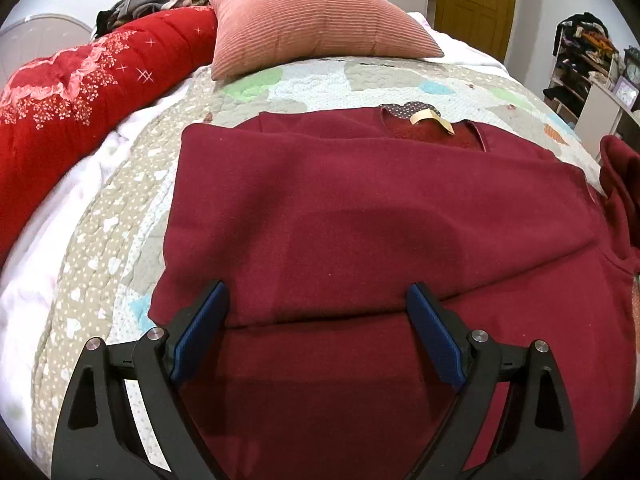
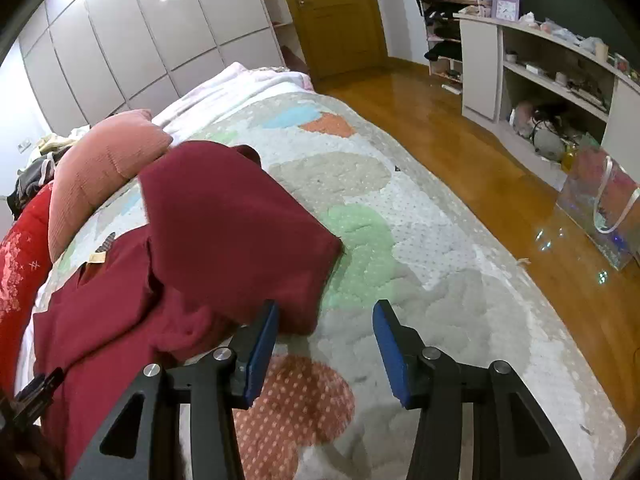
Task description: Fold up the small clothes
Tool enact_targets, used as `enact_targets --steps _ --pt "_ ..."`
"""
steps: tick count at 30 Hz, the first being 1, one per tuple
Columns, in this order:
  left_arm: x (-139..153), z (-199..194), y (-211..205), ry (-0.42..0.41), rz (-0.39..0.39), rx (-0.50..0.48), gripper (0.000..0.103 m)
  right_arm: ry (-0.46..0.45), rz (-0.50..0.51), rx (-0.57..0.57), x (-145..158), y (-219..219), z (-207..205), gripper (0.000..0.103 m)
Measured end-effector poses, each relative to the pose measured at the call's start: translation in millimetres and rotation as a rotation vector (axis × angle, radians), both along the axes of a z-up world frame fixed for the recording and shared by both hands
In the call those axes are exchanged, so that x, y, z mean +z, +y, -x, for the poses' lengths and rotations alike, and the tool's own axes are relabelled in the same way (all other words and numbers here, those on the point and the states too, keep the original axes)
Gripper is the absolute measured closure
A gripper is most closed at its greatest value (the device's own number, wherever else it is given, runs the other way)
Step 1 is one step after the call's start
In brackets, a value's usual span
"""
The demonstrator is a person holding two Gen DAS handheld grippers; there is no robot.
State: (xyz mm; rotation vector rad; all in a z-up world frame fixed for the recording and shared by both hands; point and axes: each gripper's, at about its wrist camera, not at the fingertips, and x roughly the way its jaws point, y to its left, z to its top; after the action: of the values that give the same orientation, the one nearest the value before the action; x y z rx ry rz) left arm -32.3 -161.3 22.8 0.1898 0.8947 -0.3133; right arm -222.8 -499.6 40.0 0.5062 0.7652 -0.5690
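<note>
Sweater (image 1: 360, 216), dark red fleece, lies spread on the quilt (image 1: 100, 240) of the bed, neck opening and tag (image 1: 434, 120) toward the salmon pillow (image 1: 316, 20) at the far end, hem nearest me. One side is already folded over the body. The other sleeve (image 2: 236, 224) is humped up near the quilt's right edge, not yet laid flat.

My left claw (image 1: 318, 308) hangs spread wide over the near part of the sweater, just above the folded flap's edge, with nothing between its blue pads (image 1: 434, 340). My right claw (image 2: 326, 336) is spread too, gripping nothing, its left pad just beside the bunched sleeve, with bare quilt beyond.

I judge the cloth thick, soft and light. It should drape and hold a crease loosely, without slipping much on the quilt. A pinch through one layer at the sleeve's cuff end or outer fold looks best to me. Grabbing the hump's middle would likely drag the body askew.
</note>
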Motion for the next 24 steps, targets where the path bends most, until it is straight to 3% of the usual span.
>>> enact_targets --steps 5,7,8,10,12,19,24 --pt "-1 0 0 -0.001 0.004 0.000 0.011 -0.015 0.016 0.043 -9 -8 -19 0.056" --pt "-1 0 0 -0.001 0.003 0.000 0.011 -0.054 0.018 0.066 -7 -15 -25 0.070" --pt "-1 0 0 -0.001 0.002 0.000 0.011 -0.053 0.019 0.071 -6 -18 -28 0.092" --pt "-1 0 0 -0.002 0.004 0.000 0.011 -0.049 0.028 0.062 -1 -26 -30 0.098" --pt "-1 0 0 -0.001 0.006 -0.001 0.011 -0.087 0.042 0.047 19 -37 -24 0.099" --pt "-1 -1 0 0.000 0.010 -0.001 0.010 -0.194 0.270 -0.111 121 -60 26 0.100" --pt "-1 -1 1 0.004 0.012 -0.004 0.010 -0.265 0.343 -0.078 178 -49 39 0.100"
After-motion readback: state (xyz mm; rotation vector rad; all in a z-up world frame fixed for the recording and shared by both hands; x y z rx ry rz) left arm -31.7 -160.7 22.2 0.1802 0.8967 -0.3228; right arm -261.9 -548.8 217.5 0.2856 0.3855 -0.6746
